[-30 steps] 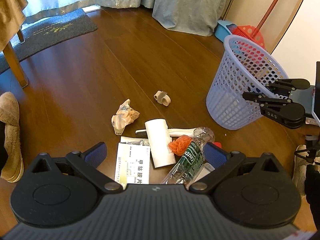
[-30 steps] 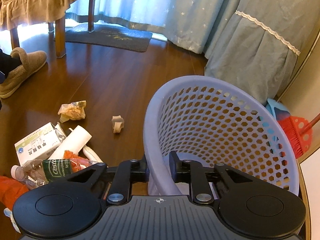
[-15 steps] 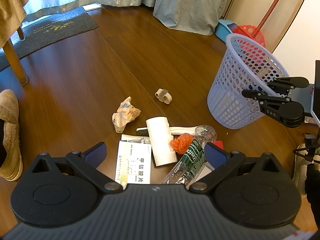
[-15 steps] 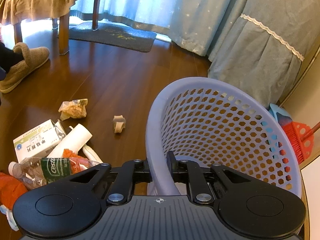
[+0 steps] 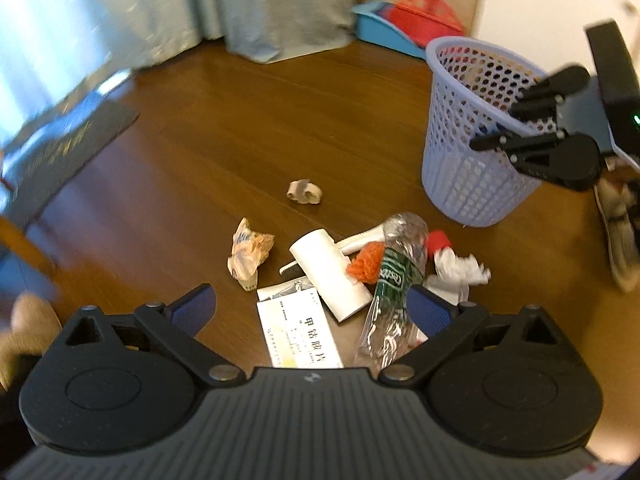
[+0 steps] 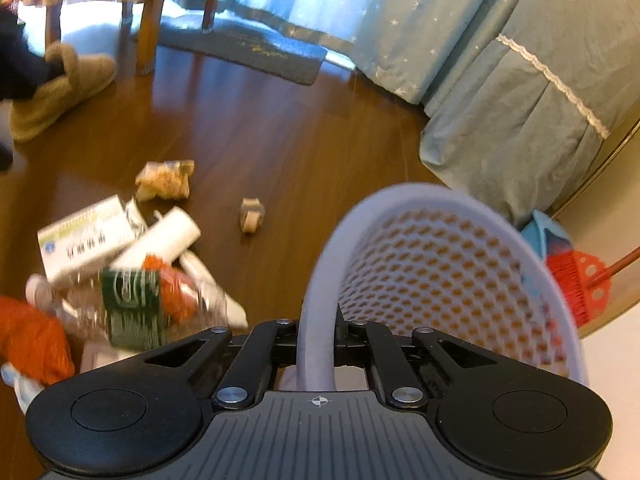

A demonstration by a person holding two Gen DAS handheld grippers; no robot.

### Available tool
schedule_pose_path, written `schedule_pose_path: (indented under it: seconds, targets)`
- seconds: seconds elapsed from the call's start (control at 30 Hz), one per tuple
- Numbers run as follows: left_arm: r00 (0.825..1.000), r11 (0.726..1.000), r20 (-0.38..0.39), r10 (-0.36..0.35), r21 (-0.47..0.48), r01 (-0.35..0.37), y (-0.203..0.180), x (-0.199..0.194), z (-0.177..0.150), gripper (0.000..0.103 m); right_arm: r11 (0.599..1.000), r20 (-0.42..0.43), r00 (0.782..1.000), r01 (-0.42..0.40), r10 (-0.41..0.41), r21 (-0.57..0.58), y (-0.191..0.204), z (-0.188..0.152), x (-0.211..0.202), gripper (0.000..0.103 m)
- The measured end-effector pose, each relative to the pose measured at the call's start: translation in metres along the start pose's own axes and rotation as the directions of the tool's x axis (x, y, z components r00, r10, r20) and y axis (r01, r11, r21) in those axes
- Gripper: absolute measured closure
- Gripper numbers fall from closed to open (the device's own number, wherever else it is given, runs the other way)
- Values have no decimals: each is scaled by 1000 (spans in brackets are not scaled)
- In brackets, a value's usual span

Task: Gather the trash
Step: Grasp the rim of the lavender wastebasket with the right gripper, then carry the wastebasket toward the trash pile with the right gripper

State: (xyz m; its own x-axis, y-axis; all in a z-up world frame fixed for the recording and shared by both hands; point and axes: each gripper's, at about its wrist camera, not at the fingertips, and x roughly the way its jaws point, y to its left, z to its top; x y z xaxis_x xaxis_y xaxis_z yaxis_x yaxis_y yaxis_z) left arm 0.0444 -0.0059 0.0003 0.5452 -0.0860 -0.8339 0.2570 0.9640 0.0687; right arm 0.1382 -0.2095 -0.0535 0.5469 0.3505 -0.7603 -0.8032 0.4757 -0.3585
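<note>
Beside the trash pile [image 5: 360, 272], right tool [image 6: 318, 344] pinching the basket [image 6: 440, 280] rim should drag it upright, left tool [image 5: 310, 308] spread.

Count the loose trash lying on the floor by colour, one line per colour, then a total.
White: 4, roll, comb, medicine box, tissue
Orange or red: 2, orange net, red cap
Tan: 2, wrapper, small scrap
Clear: 1, bottle
Total: 9
</note>
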Motion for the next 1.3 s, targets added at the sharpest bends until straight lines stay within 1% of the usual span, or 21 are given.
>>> schedule_pose_path:
  seconds: [0.07, 0.13, 0.2, 0.3, 0.4, 0.47, 0.57, 0.7, 0.8, 0.9, 1.0, 1.07, 1.1, 1.17, 1.3]
  targets:
    - [1000, 996, 9, -8, 89, 7, -5, -6, 3, 4, 1000, -27, 1000, 3, -4, -18, 6, -8, -8, 100]
    - [1000, 986, 15, -16, 166, 14, -8, -11, 5, 4, 999, -57, 998, 7, -10, -51, 12, -16, -16, 100]
    - [1000, 967, 19, -24, 253, 18, -10, -16, 7, 4, 997, -91, 996, 14, -22, -81, 19, -24, -24, 100]
    - [999, 934, 29, -44, 355, 31, -12, -21, 6, 3, 991, -135, 989, 38, -55, -125, 30, -35, -35, 99]
    - [998, 912, 31, -54, 408, 37, -14, -21, 4, 3, 982, -186, 976, 78, -110, -170, 49, -47, -40, 99]
    - [998, 907, 25, -62, 419, 46, -14, -18, 1, 3, 968, -215, 966, 94, -146, -231, 67, -58, -40, 99]
    - [997, 912, 8, -76, 405, 66, -15, -12, -3, 3, 942, -239, 950, 121, -201, -314, 91, -71, -36, 99]
    - [995, 920, -11, -101, 379, 97, -15, -9, -8, 3, 921, -255, 930, 167, -266, -353, 114, -81, -29, 99]
    - [993, 919, 9, -118, 379, 106, -16, -9, -12, 3, 900, -241, 918, 208, -315, -383, 132, -86, -21, 99]
    - [989, 918, 30, -142, 378, 120, -16, -9, -18, 3, 867, -199, 918, 229, -344, -442, 149, -97, -13, 99]
    - [985, 911, 47, -163, 390, 132, -17, -8, -25, 3, 835, -157, 926, 224, -343, -503, 163, -111, -7, 101]
    - [983, 903, 52, -174, 407, 138, -18, -5, -29, 3, 812, -145, 928, 216, -343, -542, 169, -120, -1, 102]
    - [982, 899, 57, -178, 416, 139, -19, -3, -31, 3, 807, -142, 928, 216, -345, -549, 170, -124, 2, 102]
    - [981, 891, 57, -186, 430, 144, -21, 0, -35, 4, 814, -139, 924, 233, -355, -532, 169, -129, 10, 103]
    - [978, 875, 56, -201, 460, 154, -28, 10, -40, 6, 821, -92, 916, 301, -391, -485, 175, -140, 22, 103]
